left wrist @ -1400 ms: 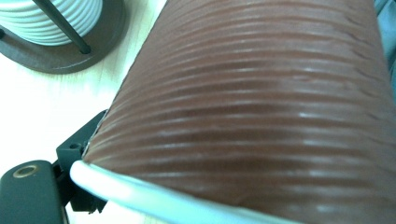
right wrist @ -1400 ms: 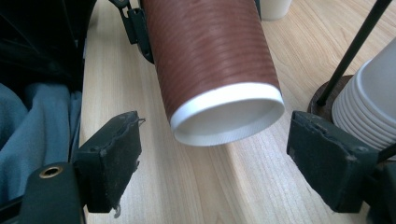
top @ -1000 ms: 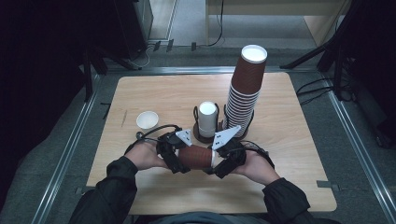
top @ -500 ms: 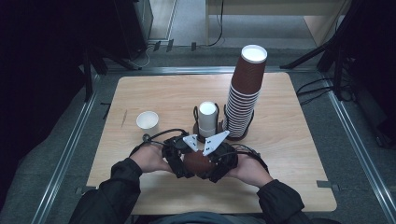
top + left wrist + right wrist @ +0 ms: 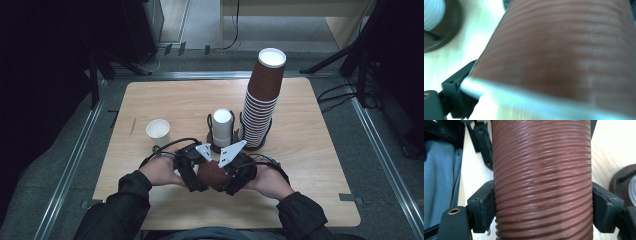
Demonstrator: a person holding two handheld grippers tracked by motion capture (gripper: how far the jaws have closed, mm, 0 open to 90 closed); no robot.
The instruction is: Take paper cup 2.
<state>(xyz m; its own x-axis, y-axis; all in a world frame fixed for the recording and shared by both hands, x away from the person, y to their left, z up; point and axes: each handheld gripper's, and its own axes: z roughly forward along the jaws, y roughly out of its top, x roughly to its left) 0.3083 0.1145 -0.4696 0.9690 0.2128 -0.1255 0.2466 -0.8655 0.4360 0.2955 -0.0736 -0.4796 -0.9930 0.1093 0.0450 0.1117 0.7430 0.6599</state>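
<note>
Brown ribbed cup [image 5: 541, 180] white-rimmed; right hand-held gripper [image 5: 544, 207] clamped on it; left's state unclear.

light wooden table [image 5: 310, 145] with small white cup [image 5: 157, 129], two dark holders: white stack [image 5: 222, 122], brown stack [image 5: 262, 97]

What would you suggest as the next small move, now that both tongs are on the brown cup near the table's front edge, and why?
Probably pull the two tongs gently apart along the brown ribbed cup. The right tongs clamp it on both sides, and the left tongs meet it from the other end in the high view, so the hold looks set for separating nested cups. How firmly the left grips is unclear.
</note>
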